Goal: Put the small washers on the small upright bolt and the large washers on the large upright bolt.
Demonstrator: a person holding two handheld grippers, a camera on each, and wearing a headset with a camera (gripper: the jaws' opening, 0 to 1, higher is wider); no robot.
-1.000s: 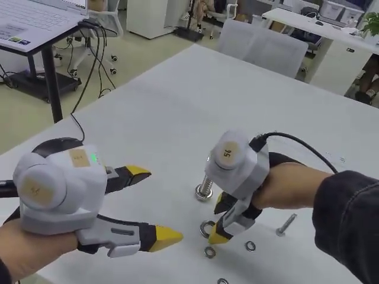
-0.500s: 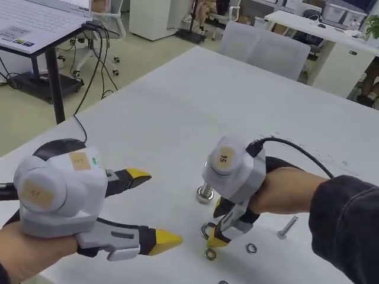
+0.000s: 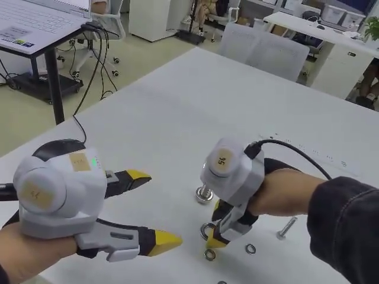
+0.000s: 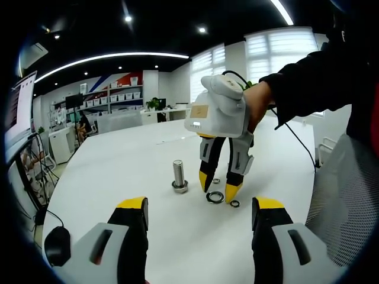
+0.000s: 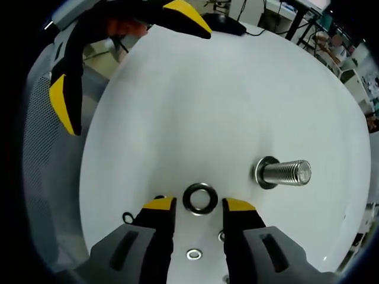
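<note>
- Hovering at the left over the white table (image 3: pixel 177 106), the left gripper (image 3: pixel 155 207) has its jaws spread wide with nothing between them; its body hides most of a dark mouse (image 3: pixel 59 145).
- Standing on its head, thread up, is the large upright bolt (image 3: pixel 204 193); in the head view the other gripper's body covers its top.
- Just beside that bolt the right gripper (image 3: pixel 214 226) points down, jaws parted narrowly, one tip on each side of the large washer (image 5: pixel 199 198), which lies flat on the table; whether the tips touch it is unclear.
- Near those tips lie one small washer (image 3: pixel 209 254) and a second small washer (image 3: pixel 250 249); a third small washer (image 3: pixel 222 282) is cut by the bottom edge.
- Farthest right is the small bolt (image 3: pixel 286 227); standing or lying, I cannot tell.
- Counted: two grippers, two bolts, one large washer, three small washers.
</note>
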